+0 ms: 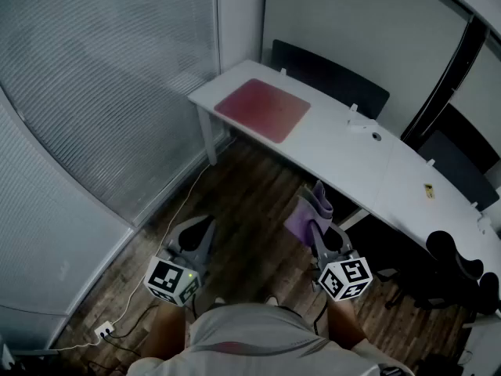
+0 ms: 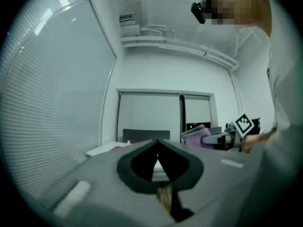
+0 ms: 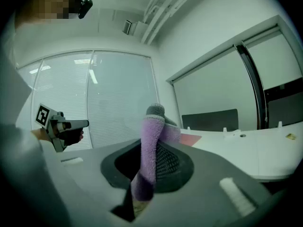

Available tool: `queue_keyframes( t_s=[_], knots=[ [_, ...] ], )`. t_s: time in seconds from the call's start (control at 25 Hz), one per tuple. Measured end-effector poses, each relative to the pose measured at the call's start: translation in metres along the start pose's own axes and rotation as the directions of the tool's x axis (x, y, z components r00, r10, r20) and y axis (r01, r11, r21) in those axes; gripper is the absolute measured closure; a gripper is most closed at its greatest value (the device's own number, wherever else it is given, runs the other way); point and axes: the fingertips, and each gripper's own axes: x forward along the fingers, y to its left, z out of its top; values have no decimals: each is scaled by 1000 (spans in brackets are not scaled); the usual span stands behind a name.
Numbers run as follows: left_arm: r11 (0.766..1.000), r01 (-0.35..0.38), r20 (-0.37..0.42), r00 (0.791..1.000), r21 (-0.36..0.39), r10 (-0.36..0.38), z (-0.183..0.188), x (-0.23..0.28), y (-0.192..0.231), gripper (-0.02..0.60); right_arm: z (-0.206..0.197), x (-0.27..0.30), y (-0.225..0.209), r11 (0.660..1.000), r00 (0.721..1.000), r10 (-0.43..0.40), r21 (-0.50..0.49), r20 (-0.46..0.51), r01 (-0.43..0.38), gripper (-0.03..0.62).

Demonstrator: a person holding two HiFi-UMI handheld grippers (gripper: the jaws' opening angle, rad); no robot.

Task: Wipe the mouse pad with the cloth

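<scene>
A big wall of grey blinds filled the left side of the room. Under everything was a brown wood floor. A long white desk curved across the room, with a black chair behind it.

The red mouse pad lay flat on the desk, near its left end. It was well apart from both grippers, and nothing was on top of it.

The person stood on the floor in front of the desk and held both grippers low, over the floor.

The left gripper pointed up toward the desk. In the left gripper view its jaws were closed tip to tip, with nothing between them.

The right gripper was squeezed tight on the purple cloth. In the right gripper view, the cloth stuck up between the jaws, and its top end was grey. The cloth was not touching the mouse pad or the desk.

A small white thing sat on the desk to the right of the mouse pad. A tiny yellow thing sat farther right. A white plug lay on the floor by the blinds.
</scene>
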Motion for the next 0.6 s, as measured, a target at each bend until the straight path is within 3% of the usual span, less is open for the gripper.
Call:
queue_keyframes(
  t_s=[0.6],
  knots=[
    [1000,-7,-8,1000,-12,6,-5,-9,9,578,-6,8,15,1000,1000,19,13,-7,-19,545]
  ],
)
